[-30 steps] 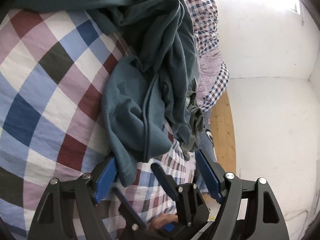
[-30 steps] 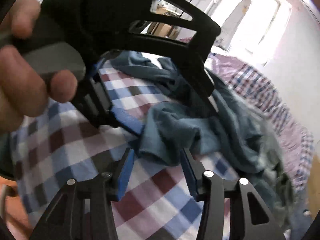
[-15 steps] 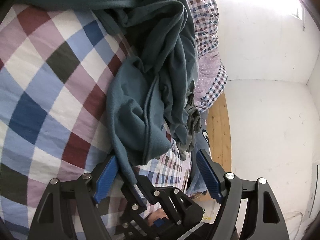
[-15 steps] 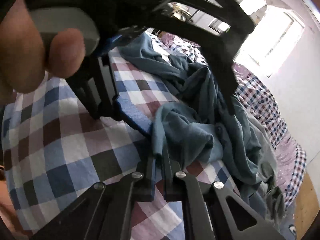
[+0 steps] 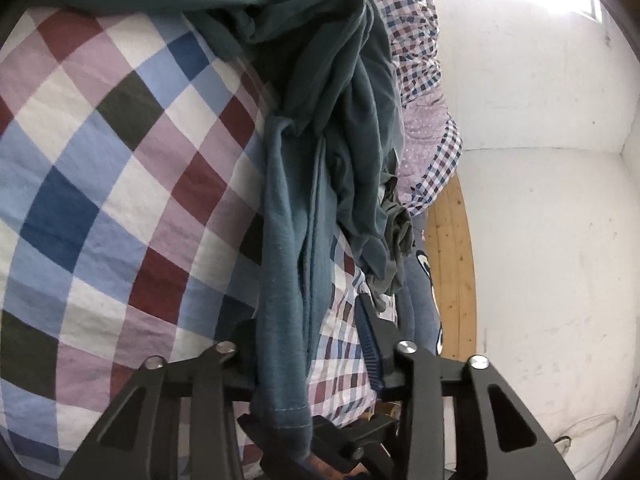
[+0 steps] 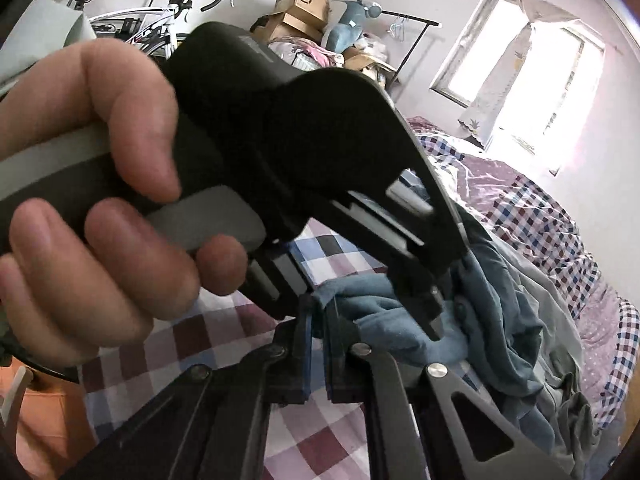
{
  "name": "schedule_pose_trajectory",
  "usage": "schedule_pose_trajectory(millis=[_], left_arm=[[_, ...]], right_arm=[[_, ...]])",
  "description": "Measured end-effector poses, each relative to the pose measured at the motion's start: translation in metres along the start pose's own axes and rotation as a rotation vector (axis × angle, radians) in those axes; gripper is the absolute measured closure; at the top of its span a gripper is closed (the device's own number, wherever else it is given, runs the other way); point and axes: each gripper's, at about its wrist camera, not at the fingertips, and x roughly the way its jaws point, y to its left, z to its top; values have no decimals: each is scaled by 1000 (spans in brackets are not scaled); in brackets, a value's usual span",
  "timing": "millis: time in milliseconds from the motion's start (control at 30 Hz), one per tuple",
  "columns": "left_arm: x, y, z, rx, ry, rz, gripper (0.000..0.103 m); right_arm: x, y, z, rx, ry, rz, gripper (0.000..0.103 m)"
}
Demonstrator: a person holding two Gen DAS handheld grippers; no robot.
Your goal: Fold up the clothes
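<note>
- Left wrist view, far left: checked bedsheet [image 5: 100, 184], large blue, white, maroon and lilac squares, fills that side of the frame.
- Centre: teal garment [image 5: 288, 248] lies on the sheet, bunched and twisted. A long hemmed strip of it runs down toward the camera.
- left gripper [image 5: 308, 332]: jaws have just been closing. The strip passes between them, but the left finger is mostly hidden behind the cloth and the blue pad of the right finger [image 5: 366, 334] stands clear of it with sheet showing in the gap. No clamp visible.
- Right of the garment: small-check quilt [image 5: 416, 64], then a wooden floor strip [image 5: 452, 264] and a white wall [image 5: 552, 240].
- Right wrist view, left side: person's hand [image 6: 92, 208] wrapped around the handle of the other gripper, which crosses the frame diagonally.
- Centre bottom: right gripper [image 6: 318, 320], fingers drawn together and clamped on an edge of the teal garment, fabric pinched between the pads.
- Right: rest of the garment heaped on the bed toward the quilt.
- Background: bicycle [image 6: 160, 12], cardboard boxes [image 6: 304, 4], bright window [image 6: 532, 64].
</note>
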Motion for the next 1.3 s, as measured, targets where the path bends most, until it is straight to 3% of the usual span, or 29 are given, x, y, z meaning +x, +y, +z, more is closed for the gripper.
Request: schedule_pose_trajectory(millis=[433, 467, 500, 567, 733, 867, 1000, 1167, 1300], left_arm=[[-23, 19, -14, -91, -93, -57, 69], [-23, 19, -15, -90, -95, -53, 73], [-23, 19, -15, -89, -96, -49, 86], [-28, 23, -13, -89, -104, -35, 93], [-21, 17, -14, -51, -142, -1, 98], [-21, 13, -17, -15, -123, 47, 99], [-7, 4, -25, 50, -69, 112, 100], [3, -3, -35, 114, -28, 167, 100], [4, -2, -35, 129, -19, 191, 100]], right_arm=[[0, -2, -4, 7, 7, 11, 96], [0, -2, -5, 4, 8, 14, 90], [0, -3, -5, 2, 9, 17, 79], [-2, -11, -6, 26, -3, 49, 65], [-16, -38, -13, 188, -22, 84, 63], [-15, -89, -28, 499, -19, 94, 61], [4, -137, -50, 789, 60, 76, 61], [26, -166, -52, 860, 101, 0, 61], [44, -169, -34, 797, 71, -6, 61]])
